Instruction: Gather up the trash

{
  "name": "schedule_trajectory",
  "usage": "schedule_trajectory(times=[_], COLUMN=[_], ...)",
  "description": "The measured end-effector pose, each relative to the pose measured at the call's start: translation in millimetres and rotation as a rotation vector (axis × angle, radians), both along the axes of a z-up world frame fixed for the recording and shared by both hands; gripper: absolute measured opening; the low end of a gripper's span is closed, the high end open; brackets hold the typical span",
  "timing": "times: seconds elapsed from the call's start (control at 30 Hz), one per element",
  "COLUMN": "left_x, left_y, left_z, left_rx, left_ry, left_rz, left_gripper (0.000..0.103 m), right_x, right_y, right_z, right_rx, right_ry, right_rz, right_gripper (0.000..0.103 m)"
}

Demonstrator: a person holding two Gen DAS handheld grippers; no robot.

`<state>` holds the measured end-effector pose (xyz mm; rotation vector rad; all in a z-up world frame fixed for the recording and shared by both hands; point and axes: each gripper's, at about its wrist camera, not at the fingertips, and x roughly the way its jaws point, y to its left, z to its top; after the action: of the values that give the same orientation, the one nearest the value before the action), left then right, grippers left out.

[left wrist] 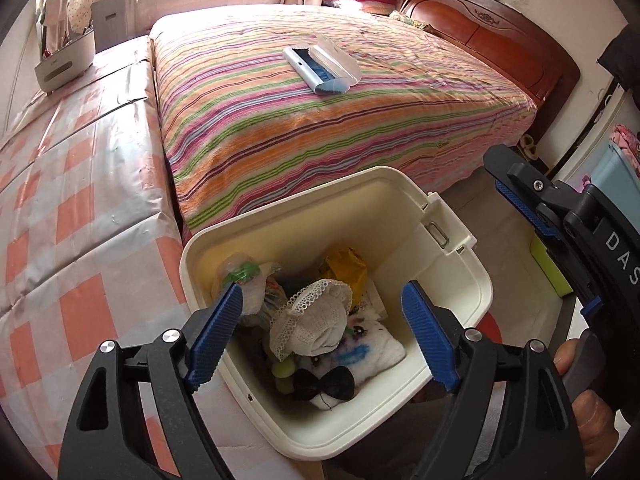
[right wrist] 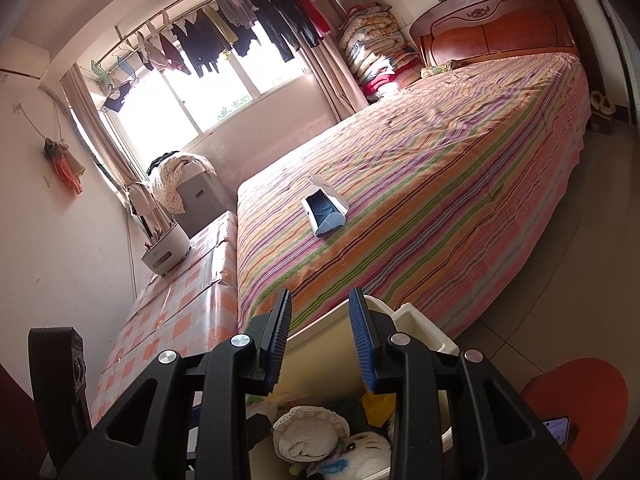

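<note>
Left claw (left wrist: 322, 336) wide open, empty | right claw (right wrist: 320, 342) parted (narrower), empty | cream plastic bin (left wrist: 404, 200): lacy sock (left wrist: 316, 324)

Left wrist view: looks steeply down into the cream trash bin (left wrist: 448, 280) from close above, facing the striped bed (left wrist: 320, 112) and headboard (left wrist: 488, 40) beyond.
Right wrist view: sits lower by the bin's rim (right wrist: 424, 320), tilted up across the bed toward the window (right wrist: 208, 92) and hanging clothes (right wrist: 240, 36).
Shared: bin contents, bed, lint brush (left wrist: 322, 65), checkered table (left wrist: 72, 208).
</note>
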<state>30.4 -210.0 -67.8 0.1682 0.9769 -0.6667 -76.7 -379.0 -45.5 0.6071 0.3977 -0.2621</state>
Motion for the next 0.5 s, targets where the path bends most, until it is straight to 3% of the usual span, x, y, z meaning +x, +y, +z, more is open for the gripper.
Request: schedule_trajectory(times=[0.07,0.1,0.13,0.5], left_x=[-4,-5,-8,-36], left_y=[5,8,12,88], left_z=[4,7,9,27], left_rx=[0.010,0.018,0.029,0.136], left_ry=[-0.030,-0.044,-0.060,-0.192], left_rz=[0.012,0.020,0.031,0.250], left_gripper=[0.083,0.084,0.084,0.084], right_x=[-2,-3,-4,-31], right_y=[-1,0,1,55], right_z=[-1,0,0,16], right_rx=[0.005,0.004,0.002,-0.111], right_ry=[-0.003,-0.004,-0.006,0.057], right_rz=[-0.016,-0.030,-0.042,0.037], right_gripper=[0.043,0.062,0.071,0.079])
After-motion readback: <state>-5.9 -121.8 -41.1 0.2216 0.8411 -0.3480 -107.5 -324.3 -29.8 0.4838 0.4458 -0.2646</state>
